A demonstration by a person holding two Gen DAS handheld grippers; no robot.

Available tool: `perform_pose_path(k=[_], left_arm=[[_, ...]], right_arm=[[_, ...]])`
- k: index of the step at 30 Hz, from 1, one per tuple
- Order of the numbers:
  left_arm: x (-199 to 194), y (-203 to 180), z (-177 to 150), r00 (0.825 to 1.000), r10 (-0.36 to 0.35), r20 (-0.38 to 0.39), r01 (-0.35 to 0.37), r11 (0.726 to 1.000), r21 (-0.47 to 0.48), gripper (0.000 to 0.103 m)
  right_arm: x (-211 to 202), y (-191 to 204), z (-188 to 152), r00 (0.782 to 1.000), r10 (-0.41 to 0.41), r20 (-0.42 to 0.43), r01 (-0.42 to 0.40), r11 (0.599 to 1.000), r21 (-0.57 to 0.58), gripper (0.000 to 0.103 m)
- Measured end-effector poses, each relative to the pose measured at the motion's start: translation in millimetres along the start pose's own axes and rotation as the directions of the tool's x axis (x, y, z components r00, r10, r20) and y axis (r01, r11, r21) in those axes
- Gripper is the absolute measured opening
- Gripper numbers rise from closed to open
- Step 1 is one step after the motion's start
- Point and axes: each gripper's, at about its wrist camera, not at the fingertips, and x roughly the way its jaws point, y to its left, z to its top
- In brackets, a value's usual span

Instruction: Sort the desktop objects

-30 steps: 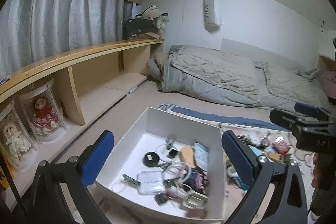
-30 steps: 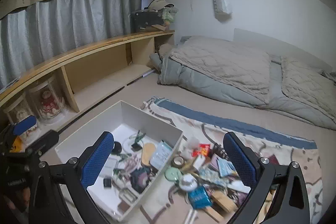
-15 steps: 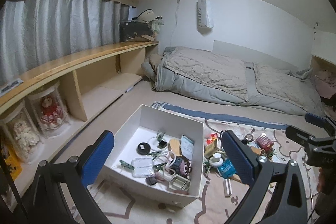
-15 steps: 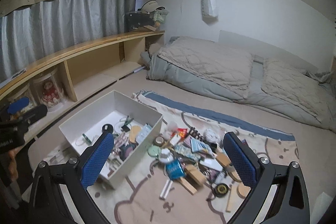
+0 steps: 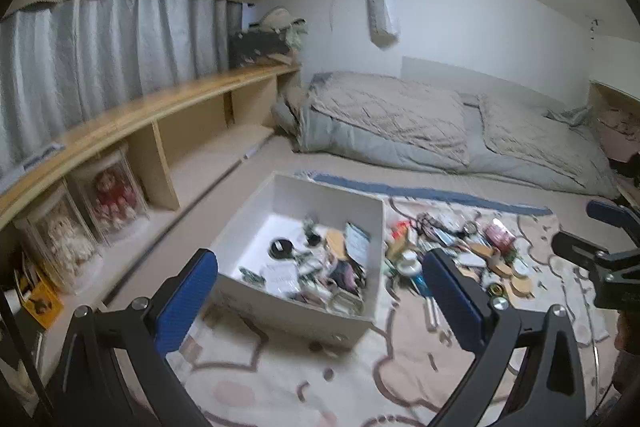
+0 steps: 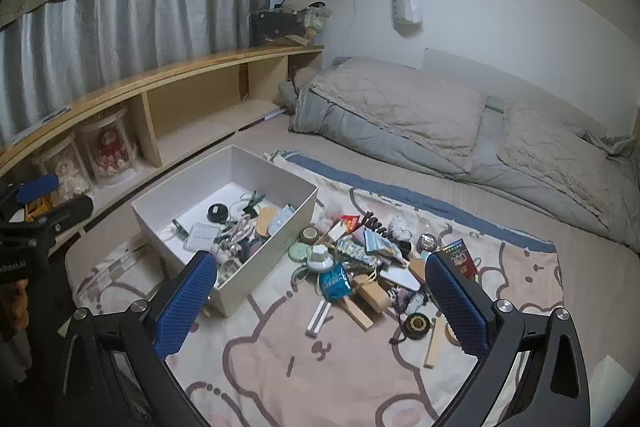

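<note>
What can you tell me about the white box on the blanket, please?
The white box is rectangular, open on top, with no lid in view, and looks like stiff card. It sits flat on the patterned blanket, beside the pile of loose items on its right. Its far end shows bare white floor; the near end holds small clutter, such as a round black case and a green clip. Neither gripper touches it.

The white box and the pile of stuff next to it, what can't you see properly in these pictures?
- White box: in the right wrist view its near corner sits behind a blue finger pad, so the bottom items there are hidden.
- Pile: its right edge is covered by the other finger pad; the small things overlap too much to name them all.
- Left wrist view: motion blur smears the box contents.
- Dolls in jars: too small and blurred for detail.
</note>
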Motion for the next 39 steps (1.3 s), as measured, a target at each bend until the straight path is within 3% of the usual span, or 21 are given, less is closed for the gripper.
perform_pose_path(k=[4, 23, 39], left_arm=[[-1.4, -6.6, -10.5, 0.999, -0.019, -0.026, 0.019, 1.000, 0.004, 0.103], [19.2, -2.8, -33.4, 0.996, 0.023, -0.084, -0.022, 1.000, 0.018, 0.103], [18.3, -4.4, -33.9, 0.997, 0.036, -0.065, -0.033, 0.999, 0.040, 0.103]], right_arm=[[-2.4, 2.1, -7.1, 1.000, 0.017, -0.006, -0.017, 1.000, -0.009, 0.103], [14.1, 2.9, -27.8, 0.999, 0.023, -0.047, -0.023, 1.000, -0.003, 0.103], [17.6, 6.7, -26.9, 0.996, 0.054, -0.071, -0.053, 0.998, 0.016, 0.103]])
